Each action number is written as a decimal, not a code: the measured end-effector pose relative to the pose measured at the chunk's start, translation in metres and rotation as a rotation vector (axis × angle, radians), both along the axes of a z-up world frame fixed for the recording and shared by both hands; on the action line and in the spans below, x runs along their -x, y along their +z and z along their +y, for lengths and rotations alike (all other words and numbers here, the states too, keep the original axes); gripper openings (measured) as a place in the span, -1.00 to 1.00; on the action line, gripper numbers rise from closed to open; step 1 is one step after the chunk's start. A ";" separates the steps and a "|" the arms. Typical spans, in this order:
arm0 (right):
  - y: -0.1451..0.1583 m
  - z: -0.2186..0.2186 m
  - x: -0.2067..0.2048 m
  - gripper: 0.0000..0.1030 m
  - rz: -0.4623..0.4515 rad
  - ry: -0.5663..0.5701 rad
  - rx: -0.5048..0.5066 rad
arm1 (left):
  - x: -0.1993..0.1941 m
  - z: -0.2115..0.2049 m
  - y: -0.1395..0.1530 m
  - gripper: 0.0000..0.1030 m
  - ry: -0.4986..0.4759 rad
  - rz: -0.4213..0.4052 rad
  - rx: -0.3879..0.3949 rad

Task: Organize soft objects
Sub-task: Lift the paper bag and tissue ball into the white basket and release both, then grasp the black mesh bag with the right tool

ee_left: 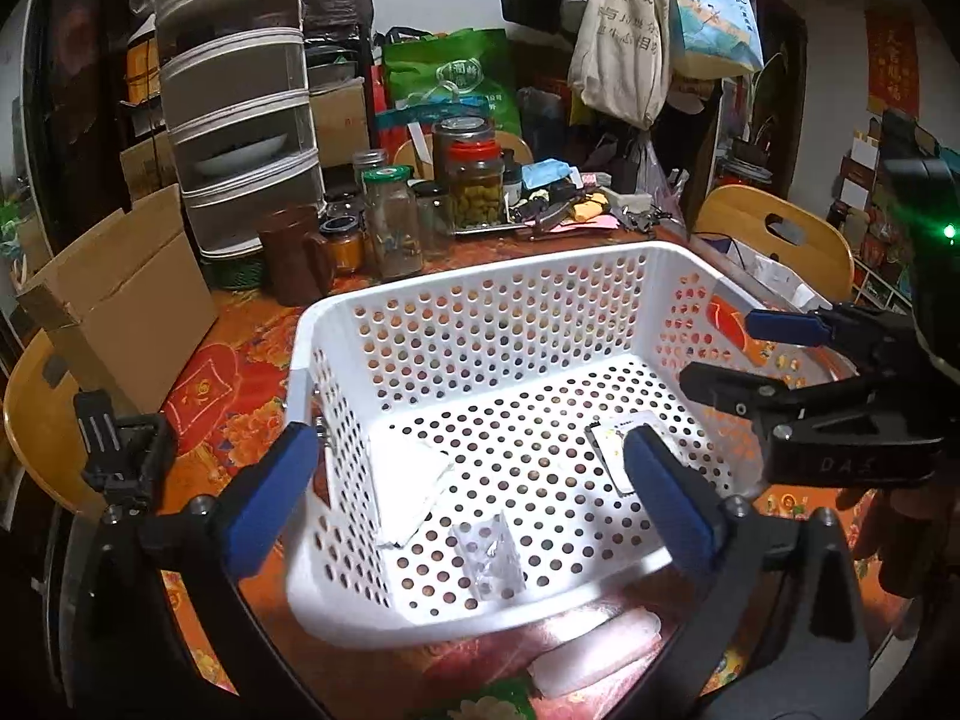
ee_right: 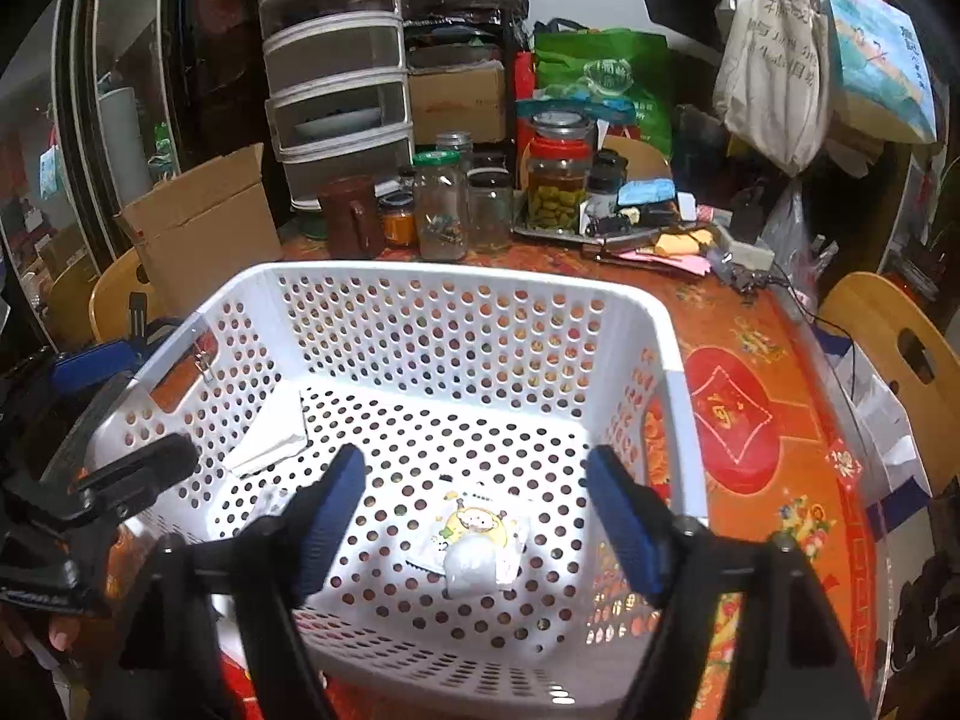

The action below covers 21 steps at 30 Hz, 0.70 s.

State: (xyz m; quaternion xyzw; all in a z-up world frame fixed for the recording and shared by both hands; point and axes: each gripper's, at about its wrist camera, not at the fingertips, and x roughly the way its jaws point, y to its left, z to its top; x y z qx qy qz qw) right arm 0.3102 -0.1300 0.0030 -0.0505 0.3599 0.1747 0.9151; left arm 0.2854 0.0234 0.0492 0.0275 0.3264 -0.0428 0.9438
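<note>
A white perforated basket (ee_left: 480, 276) (ee_right: 456, 282) stands on the red patterned table. In it lie a white folded cloth (ee_left: 411, 489) (ee_right: 270, 438), a clear crinkled packet (ee_left: 489, 552) and a white printed pouch (ee_right: 477, 546) (ee_left: 612, 444). My left gripper (ee_left: 474, 498) is open and empty, its fingers straddling the basket's near left wall. My right gripper (ee_right: 477, 516) is open and empty, held over the basket above the pouch. It also shows in the left wrist view (ee_left: 744, 354) at the basket's right wall. A white soft pack (ee_left: 600, 654) lies on the table in front of the basket.
Glass jars (ee_left: 474, 186) (ee_right: 555, 180), a brown mug (ee_left: 297, 255) and small clutter stand behind the basket. A cardboard box (ee_left: 120, 306) (ee_right: 204, 222) sits at the left. Wooden chairs (ee_left: 774, 234) (ee_right: 900, 342) ring the table. Bags hang at the back.
</note>
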 end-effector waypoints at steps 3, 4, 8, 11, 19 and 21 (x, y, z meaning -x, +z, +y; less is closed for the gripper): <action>0.002 -0.001 0.004 0.74 -0.006 0.001 -0.006 | 0.006 0.004 0.006 0.99 0.004 -0.004 0.004; 0.004 -0.002 0.006 0.78 -0.009 0.000 -0.010 | 0.008 0.005 0.008 0.99 0.005 -0.005 0.007; 0.007 -0.004 0.014 0.98 -0.019 -0.006 -0.011 | 0.023 0.011 0.019 0.99 0.025 -0.030 0.014; 0.010 -0.010 0.021 1.00 -0.036 -0.019 -0.014 | 0.039 0.013 0.027 0.99 0.035 -0.056 0.014; 0.023 -0.022 0.050 1.00 -0.103 -0.032 -0.049 | 0.095 0.019 0.030 0.99 0.044 -0.079 0.021; 0.025 -0.025 0.060 1.00 -0.116 -0.028 -0.058 | 0.110 0.021 0.025 0.99 0.050 -0.075 0.021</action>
